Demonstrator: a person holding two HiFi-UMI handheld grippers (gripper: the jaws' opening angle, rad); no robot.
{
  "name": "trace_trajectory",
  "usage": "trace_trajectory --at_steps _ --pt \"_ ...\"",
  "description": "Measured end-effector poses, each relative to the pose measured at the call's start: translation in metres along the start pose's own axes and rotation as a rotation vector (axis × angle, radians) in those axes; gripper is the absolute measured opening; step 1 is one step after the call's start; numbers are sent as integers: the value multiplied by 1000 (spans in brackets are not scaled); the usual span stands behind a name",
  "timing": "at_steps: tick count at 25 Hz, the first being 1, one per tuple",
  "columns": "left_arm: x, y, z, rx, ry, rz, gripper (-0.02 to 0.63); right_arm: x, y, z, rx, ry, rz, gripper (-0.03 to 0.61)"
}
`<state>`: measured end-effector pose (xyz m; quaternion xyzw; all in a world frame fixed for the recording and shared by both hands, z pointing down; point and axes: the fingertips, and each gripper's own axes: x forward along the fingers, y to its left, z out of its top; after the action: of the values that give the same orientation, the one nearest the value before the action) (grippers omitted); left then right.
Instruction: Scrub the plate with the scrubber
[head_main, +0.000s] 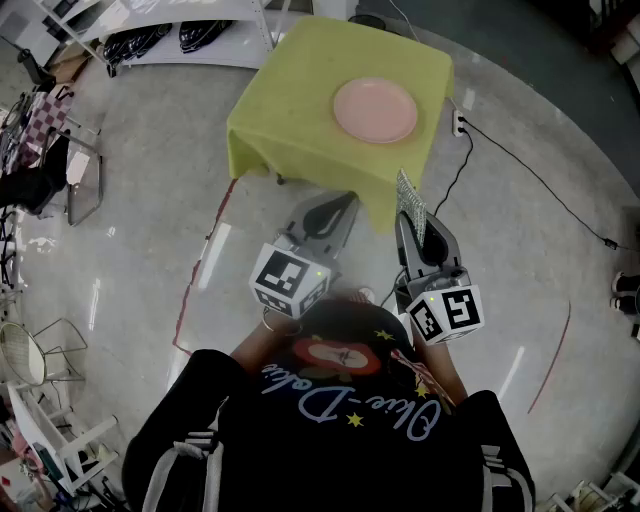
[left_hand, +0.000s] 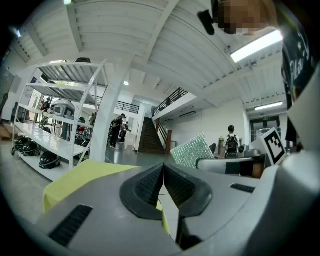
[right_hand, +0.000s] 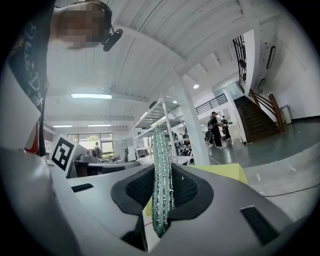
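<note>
A pink plate (head_main: 375, 109) lies on a small table with a yellow-green cloth (head_main: 300, 100), ahead of me. My right gripper (head_main: 413, 225) is shut on a glittery green scrubber (head_main: 411, 205), held edge-on between its pads (right_hand: 162, 192) near the table's front right corner. My left gripper (head_main: 337, 209) is shut with nothing in it, just short of the table's front edge; its pads (left_hand: 163, 182) meet. Both grippers are tilted upward and stay short of the plate. From the left gripper view the scrubber (left_hand: 193, 150) shows flat, to the right.
A power strip (head_main: 458, 122) and black cable (head_main: 530, 170) lie on the floor right of the table. White shelving (head_main: 170, 40) stands at the back left, wire racks (head_main: 40, 350) at the left. Red tape lines (head_main: 190, 290) mark the floor. People stand far off in the hall (left_hand: 118, 131).
</note>
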<state>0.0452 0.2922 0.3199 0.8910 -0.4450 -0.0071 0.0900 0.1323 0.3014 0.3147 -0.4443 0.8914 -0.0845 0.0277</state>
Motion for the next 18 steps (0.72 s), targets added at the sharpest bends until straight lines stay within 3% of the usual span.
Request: trace_trajectory --at_steps 18 --pt "10 -6 0 -10 -2 30 5 -8 -25 9 22 -24 -12 60"
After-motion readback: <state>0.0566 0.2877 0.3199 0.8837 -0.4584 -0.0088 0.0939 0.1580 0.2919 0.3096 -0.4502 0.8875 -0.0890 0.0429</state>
